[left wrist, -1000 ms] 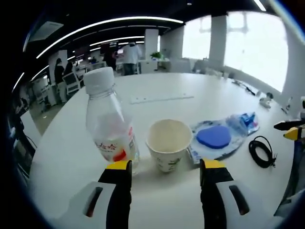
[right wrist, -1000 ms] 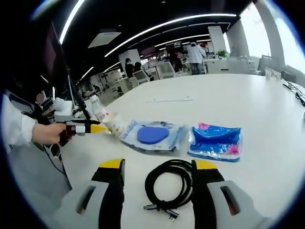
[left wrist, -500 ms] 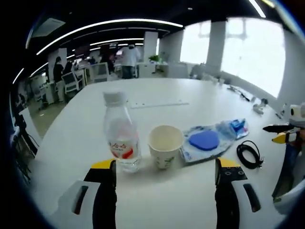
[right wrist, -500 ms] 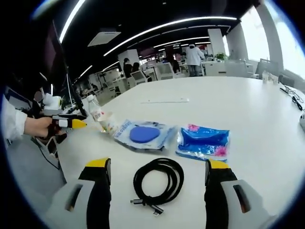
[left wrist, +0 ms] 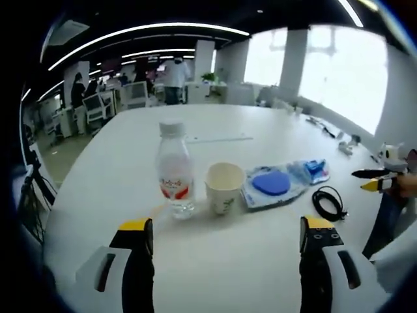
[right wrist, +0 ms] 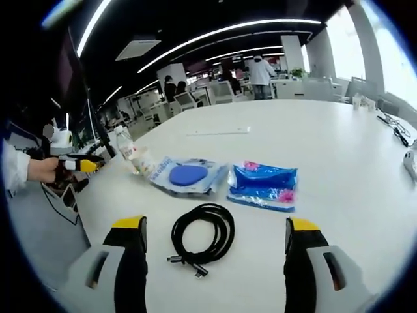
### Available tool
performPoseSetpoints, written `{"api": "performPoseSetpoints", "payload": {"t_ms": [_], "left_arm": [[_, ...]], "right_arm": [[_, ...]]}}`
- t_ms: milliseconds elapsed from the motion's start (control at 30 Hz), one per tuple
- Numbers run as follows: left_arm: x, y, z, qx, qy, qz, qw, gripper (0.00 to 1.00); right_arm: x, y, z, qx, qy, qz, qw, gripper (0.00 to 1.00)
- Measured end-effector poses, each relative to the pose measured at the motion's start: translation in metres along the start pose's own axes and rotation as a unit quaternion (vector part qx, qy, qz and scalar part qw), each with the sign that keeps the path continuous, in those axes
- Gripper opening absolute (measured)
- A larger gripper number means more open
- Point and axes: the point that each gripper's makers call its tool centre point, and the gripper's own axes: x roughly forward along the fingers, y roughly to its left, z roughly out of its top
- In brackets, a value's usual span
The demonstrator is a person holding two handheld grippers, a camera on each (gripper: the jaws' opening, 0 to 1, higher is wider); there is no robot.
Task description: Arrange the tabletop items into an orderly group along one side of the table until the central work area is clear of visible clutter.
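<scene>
A clear water bottle (left wrist: 174, 177) with a white cap and red label stands on the white table (left wrist: 215, 130), a paper cup (left wrist: 225, 188) just right of it. Beside the cup lie a clear packet holding a blue pad (left wrist: 273, 184), a blue plastic bag (left wrist: 313, 171) and a coiled black cable (left wrist: 328, 204). My left gripper (left wrist: 221, 241) is open, back from the bottle and cup. My right gripper (right wrist: 212, 238) is open, its jaws either side of the black cable (right wrist: 202, 238). Beyond lie the pad packet (right wrist: 186, 176) and blue bag (right wrist: 264, 186). The left gripper (right wrist: 81, 165) enters at left near the bottle (right wrist: 127, 149).
A long white strip (left wrist: 218, 138) lies further across the table. Small items and cables (left wrist: 345, 140) sit at the table's far right side. A small grey object (right wrist: 410, 163) lies at the right edge. Chairs, desks and standing people (left wrist: 172, 78) fill the office behind.
Both grippers have pulled back from the items, so bottle, cup and cable look smaller and farther. Both pairs of jaws stand wider apart than a second ago.
</scene>
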Motion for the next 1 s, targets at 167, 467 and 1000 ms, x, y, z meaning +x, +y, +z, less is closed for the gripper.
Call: {"api": "performPoseSetpoints", "payload": {"t_ms": [167, 467, 1000], "left_arm": [[-0.011, -0.001, -0.006, 0.000, 0.005, -0.001, 1.0000, 0.90], [-0.018, 0.001, -0.014, -0.002, 0.009, -0.004, 1.0000, 0.89], [-0.019, -0.007, -0.017, -0.001, 0.004, -0.016, 0.9999, 0.88]], "right_arm": [[-0.004, -0.003, -0.004, -0.002, 0.007, -0.004, 1.0000, 0.86], [-0.011, -0.007, -0.010, 0.000, 0.013, -0.013, 0.9998, 0.86], [-0.019, -0.003, -0.014, -0.004, 0.020, -0.020, 0.9996, 0.84]]}}
